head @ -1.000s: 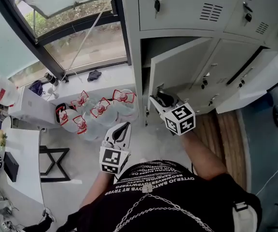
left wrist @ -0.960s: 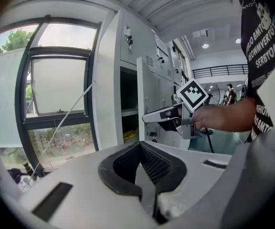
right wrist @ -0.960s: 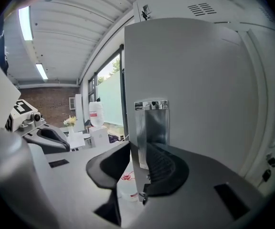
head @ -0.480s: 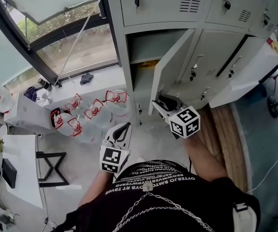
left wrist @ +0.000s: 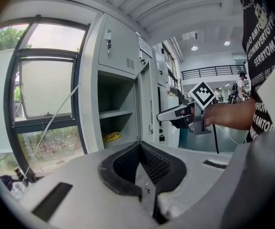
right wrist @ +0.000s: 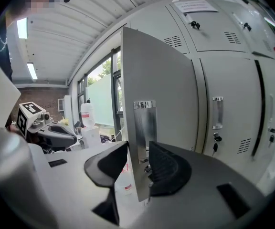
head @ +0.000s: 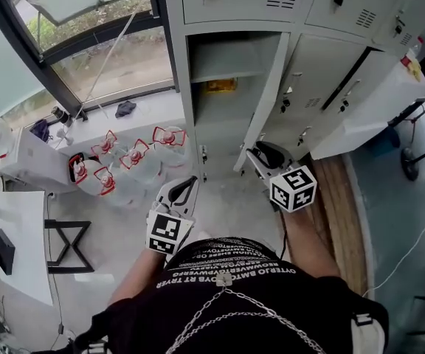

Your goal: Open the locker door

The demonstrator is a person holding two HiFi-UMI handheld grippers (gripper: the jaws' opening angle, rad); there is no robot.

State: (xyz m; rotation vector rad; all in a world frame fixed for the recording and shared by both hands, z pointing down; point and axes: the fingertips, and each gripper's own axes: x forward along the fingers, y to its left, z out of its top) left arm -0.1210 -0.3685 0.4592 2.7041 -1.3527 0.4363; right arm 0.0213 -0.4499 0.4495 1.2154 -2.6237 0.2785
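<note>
Right gripper view: the locker door (right wrist: 161, 75) is seen swung open at the right of its compartment. Its free edge and metal plate (right wrist: 144, 120) are straddled by the right gripper (right wrist: 138, 152), whose jaws have just been opening and are not pressed on it. To the left and nearer, the left gripper (head: 177, 192) is held closed on nothing beside the water jugs (head: 135, 161).

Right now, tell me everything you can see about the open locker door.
The locker door is a flat, pale grey panel that looks like painted metal, swung well open and standing upright. A shiny steel plate with a small label on top sits near its free edge. That edge stands between the jaws of the right claw, which have just been opening; the pads seem off it.
</note>
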